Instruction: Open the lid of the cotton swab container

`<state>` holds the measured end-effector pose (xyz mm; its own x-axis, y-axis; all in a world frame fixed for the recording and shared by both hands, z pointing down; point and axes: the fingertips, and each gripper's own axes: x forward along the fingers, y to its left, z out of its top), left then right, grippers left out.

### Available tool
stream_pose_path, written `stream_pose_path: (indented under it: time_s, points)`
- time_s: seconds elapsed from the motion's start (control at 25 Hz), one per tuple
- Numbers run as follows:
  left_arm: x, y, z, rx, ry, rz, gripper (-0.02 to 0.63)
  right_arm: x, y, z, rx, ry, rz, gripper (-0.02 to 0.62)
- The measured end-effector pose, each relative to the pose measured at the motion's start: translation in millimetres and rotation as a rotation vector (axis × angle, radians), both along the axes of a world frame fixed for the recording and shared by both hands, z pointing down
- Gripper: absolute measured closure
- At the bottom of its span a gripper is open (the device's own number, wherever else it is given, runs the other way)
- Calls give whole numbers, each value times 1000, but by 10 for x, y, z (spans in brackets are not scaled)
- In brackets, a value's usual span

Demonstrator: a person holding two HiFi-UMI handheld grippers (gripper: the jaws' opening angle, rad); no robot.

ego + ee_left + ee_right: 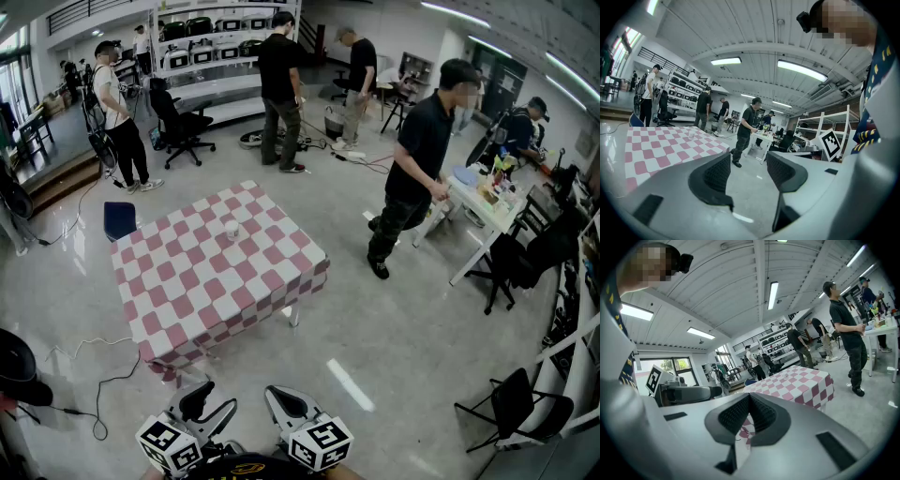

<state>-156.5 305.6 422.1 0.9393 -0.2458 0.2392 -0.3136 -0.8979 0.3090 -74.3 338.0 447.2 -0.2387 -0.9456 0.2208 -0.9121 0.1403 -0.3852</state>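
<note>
The cotton swab container (232, 228), small and white, stands near the middle of a table (178, 300) covered with a pink-and-white checked cloth, several steps ahead of me. In the left gripper view the container (691, 134) is a tiny white shape far off on the cloth. My left gripper (212, 403) is held low at the bottom of the head view. It is open, with only floor between its pads (749, 169). My right gripper (285, 400) is beside it, shut with nothing between its pads (749, 416). Both grippers are far from the table.
A person in black (417, 169) walks across the floor right of the table. Other people stand at the back by shelves (211, 47). A blue chair (119, 220) sits behind the table. A white work table (480, 208) and black chairs (514, 403) line the right side. Cables (94, 380) lie on the floor at the left.
</note>
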Motion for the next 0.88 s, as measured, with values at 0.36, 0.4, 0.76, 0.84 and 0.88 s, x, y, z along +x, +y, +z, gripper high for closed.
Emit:
stream_pose_path:
  time_s: [0.36, 0.4, 0.76, 0.84, 0.88]
  points:
    - [307, 17, 49, -19, 13, 19, 357, 265, 51, 5, -5, -26, 7, 584]
    - [355, 25, 39, -19, 15, 19, 357, 316, 58, -6, 1, -37, 13, 584]
    - [783, 205, 33, -28, 36, 7, 357, 819, 206, 18, -25, 4, 34, 584]
    - [827, 251, 47, -31, 39, 2, 357, 889, 255, 41, -34, 5, 34, 584]
    - [841, 265, 51, -31, 38, 0, 357, 919, 278, 56, -39, 2, 37, 584]
